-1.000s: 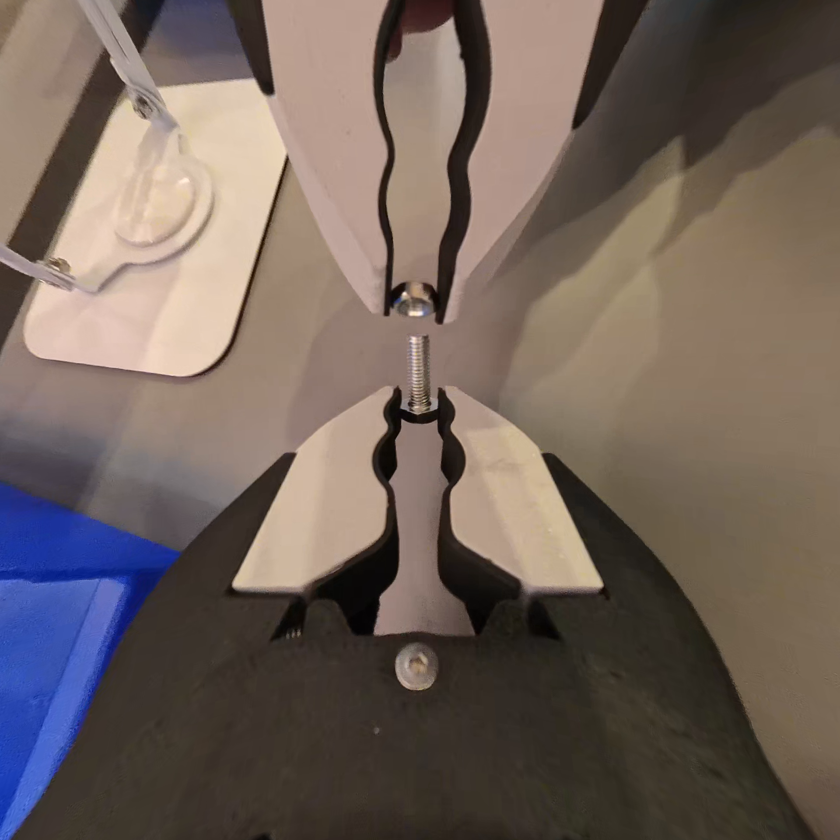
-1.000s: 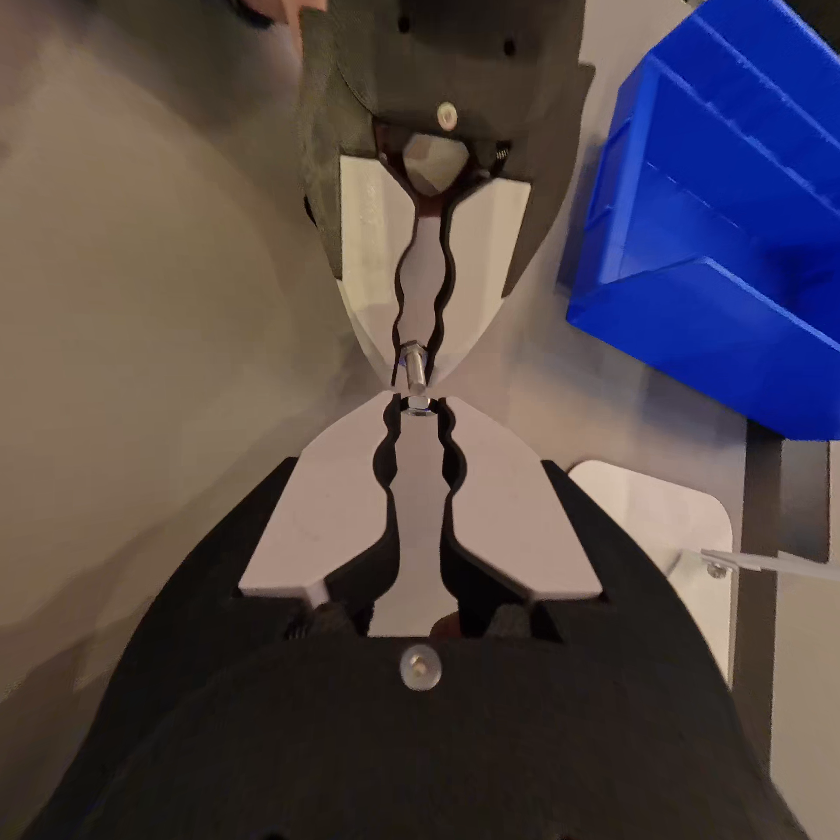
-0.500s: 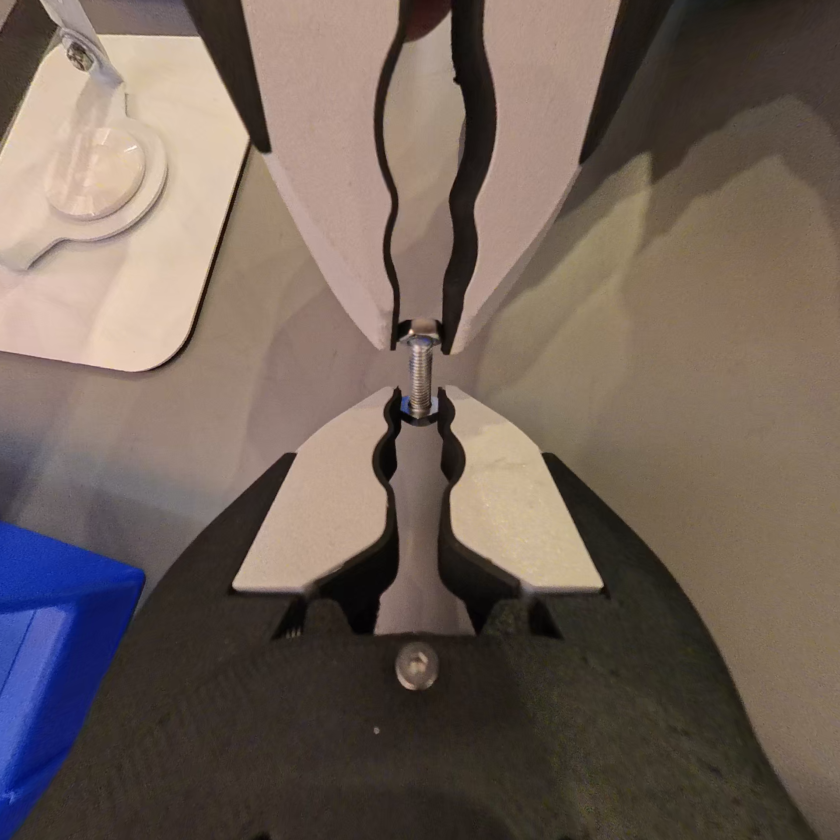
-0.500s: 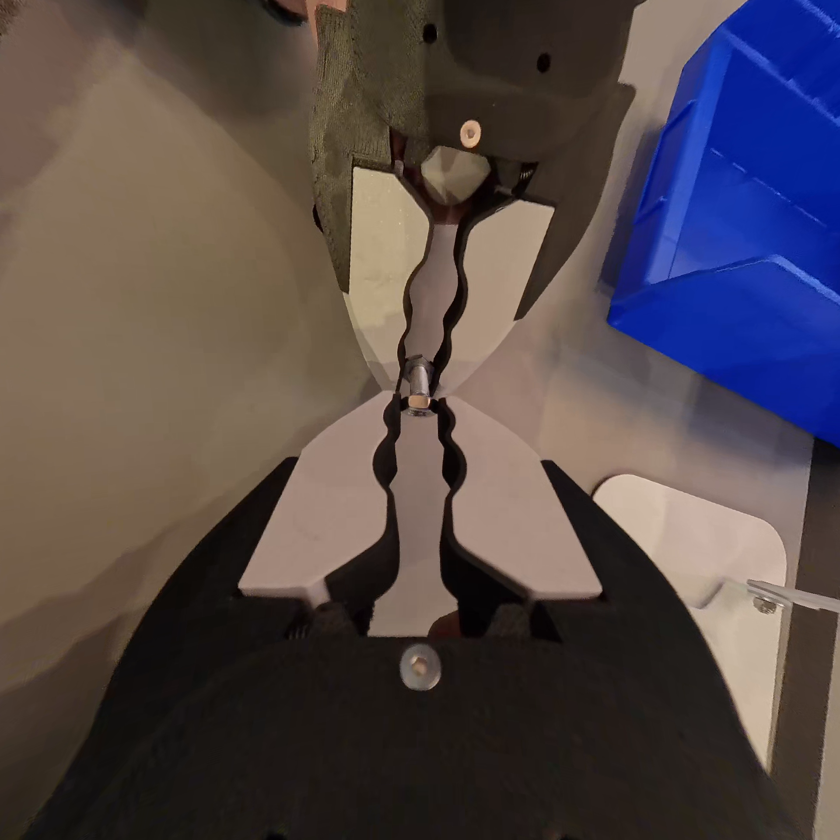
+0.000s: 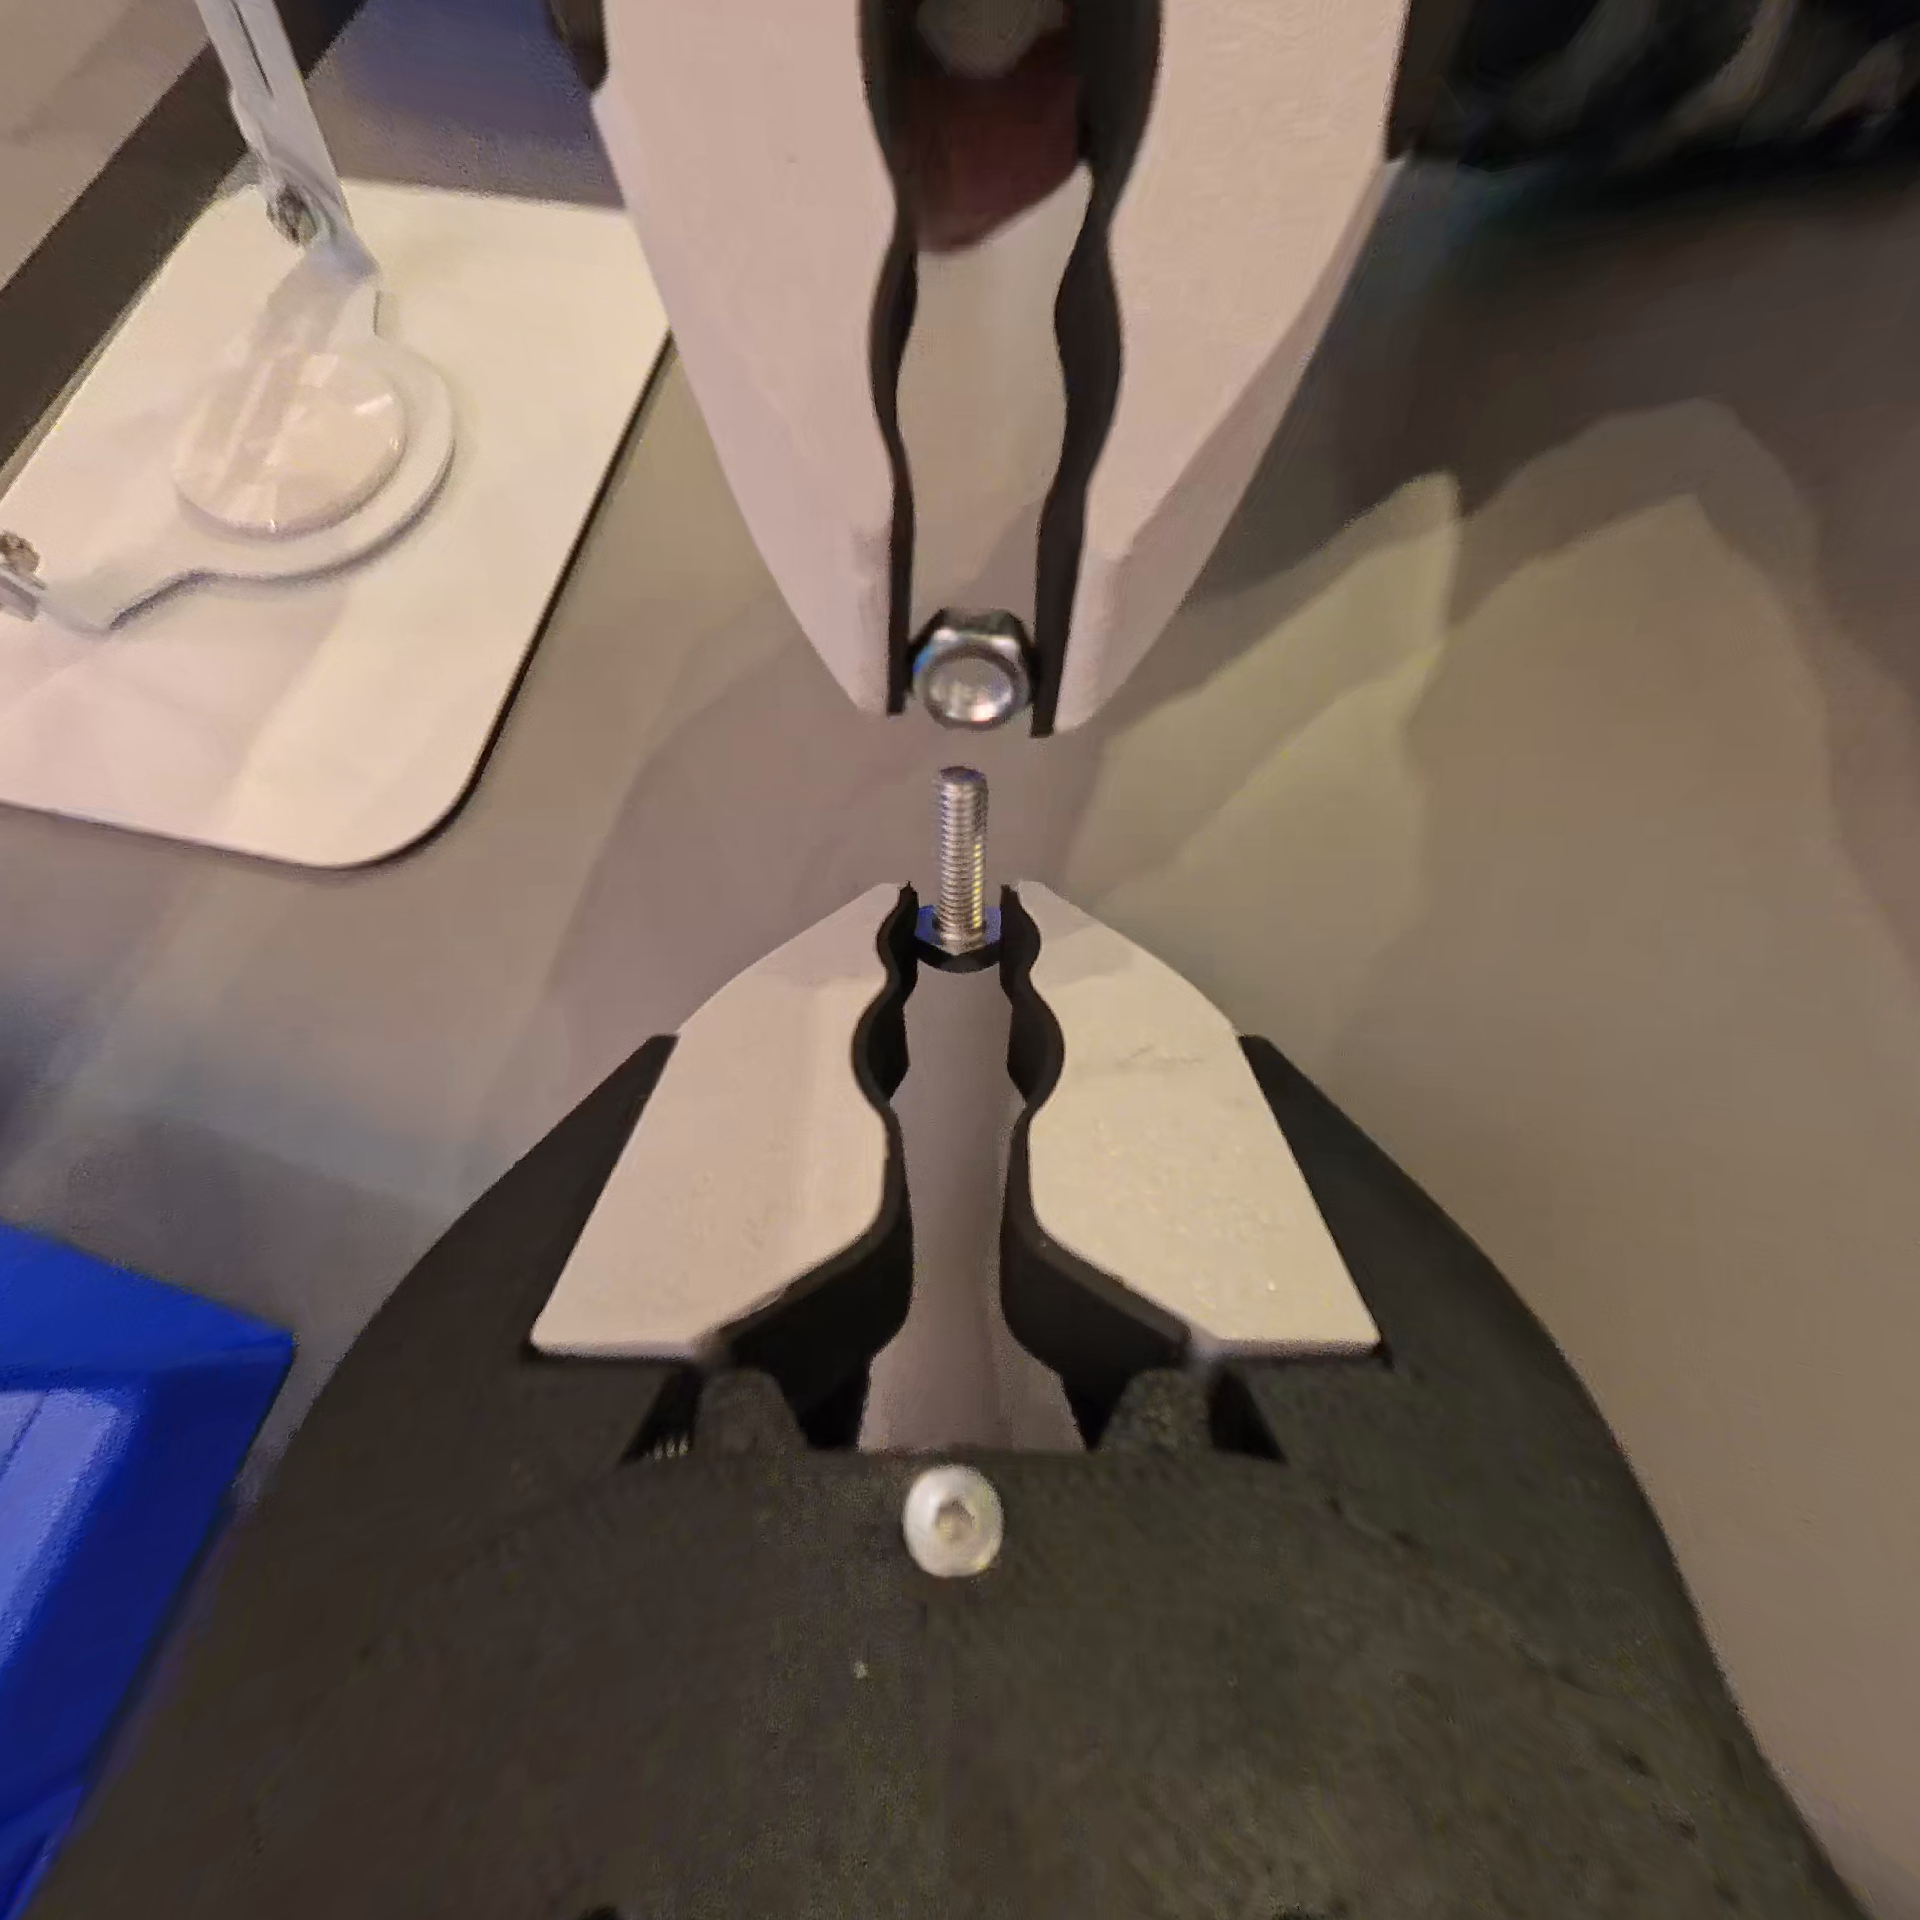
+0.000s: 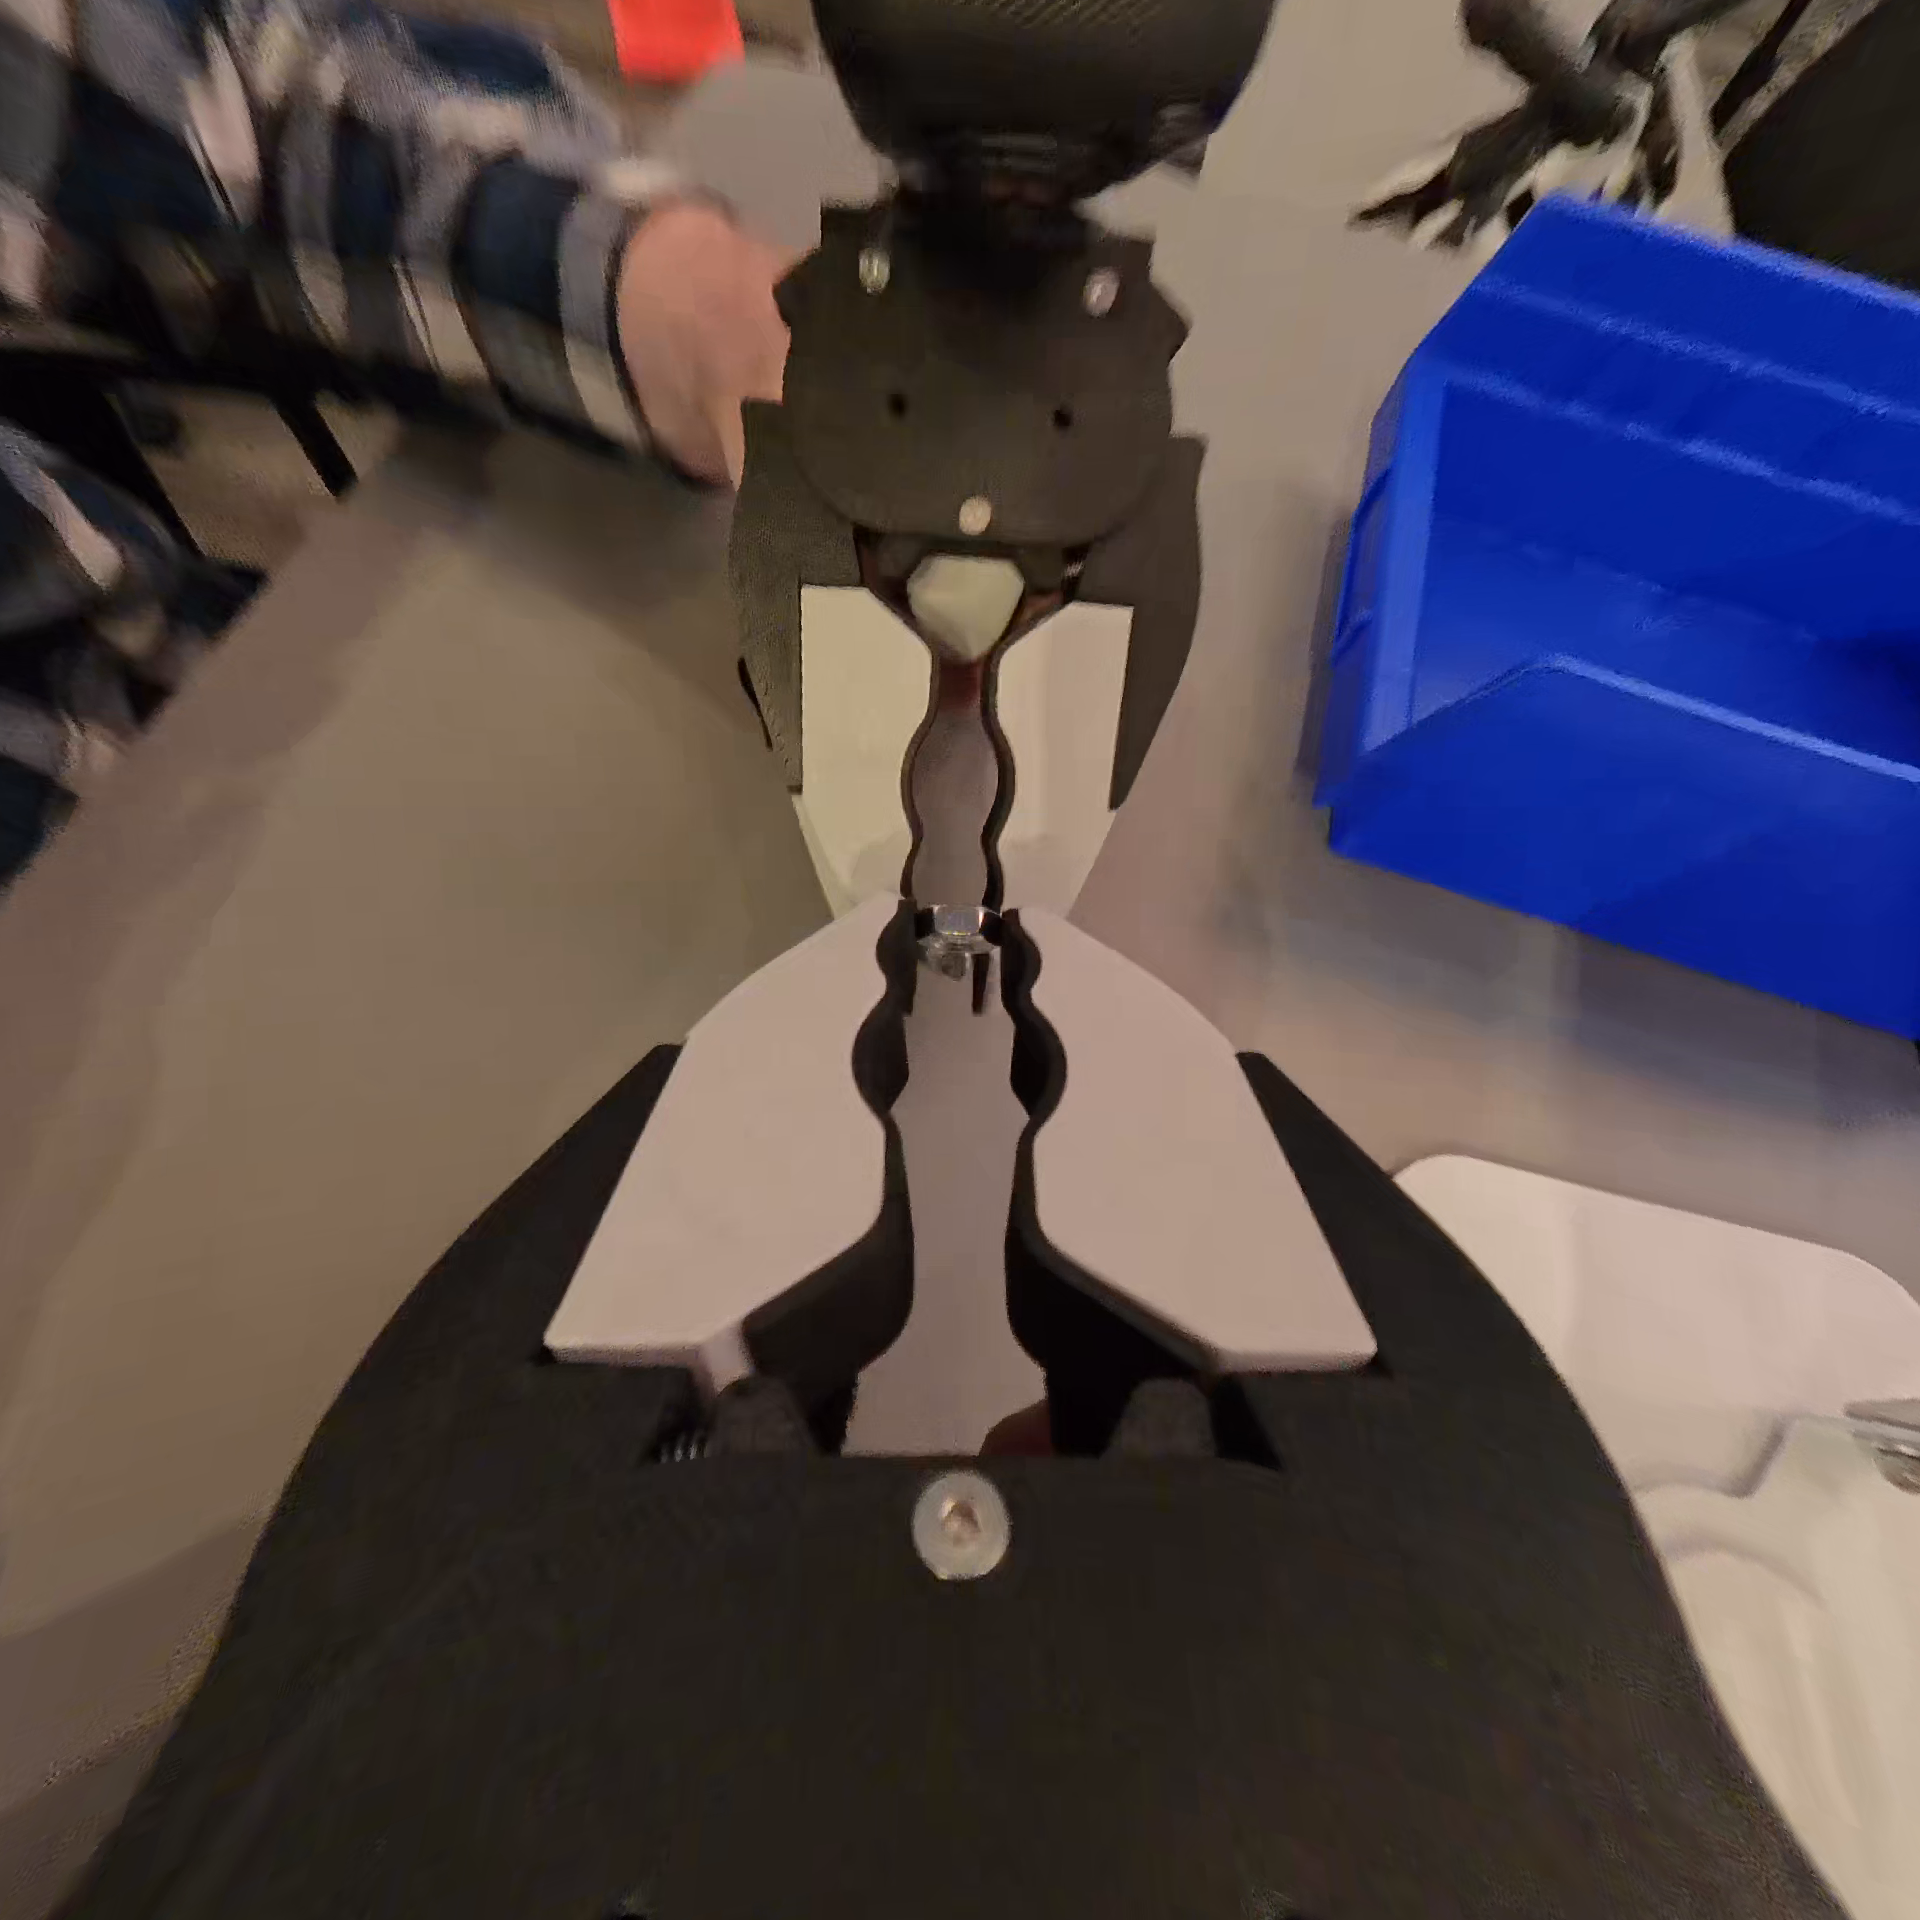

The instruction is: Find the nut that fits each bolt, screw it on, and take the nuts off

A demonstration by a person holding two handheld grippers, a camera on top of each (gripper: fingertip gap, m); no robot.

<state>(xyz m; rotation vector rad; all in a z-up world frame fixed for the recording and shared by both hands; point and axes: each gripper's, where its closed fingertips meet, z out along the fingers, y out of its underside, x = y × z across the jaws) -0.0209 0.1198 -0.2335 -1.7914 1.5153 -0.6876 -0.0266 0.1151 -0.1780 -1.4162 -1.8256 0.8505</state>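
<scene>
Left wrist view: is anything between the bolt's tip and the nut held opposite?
No. The bolt tip and nut are apart, only bare grey table behind.

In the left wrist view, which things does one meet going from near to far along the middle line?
Left gripper → bolt, held by its head → small gap → nut → right gripper, clamped on it.

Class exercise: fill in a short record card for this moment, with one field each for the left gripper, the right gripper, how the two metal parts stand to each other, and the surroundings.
left gripper: grips the bolt by its head, thread pointing at the other gripper
right gripper: grips the nut at its fingertips
relation: nut and bolt tip roughly in line, with a gap between them, not threaded
surroundings: grey table; blue bin; white plate carrying a clear stand
</scene>
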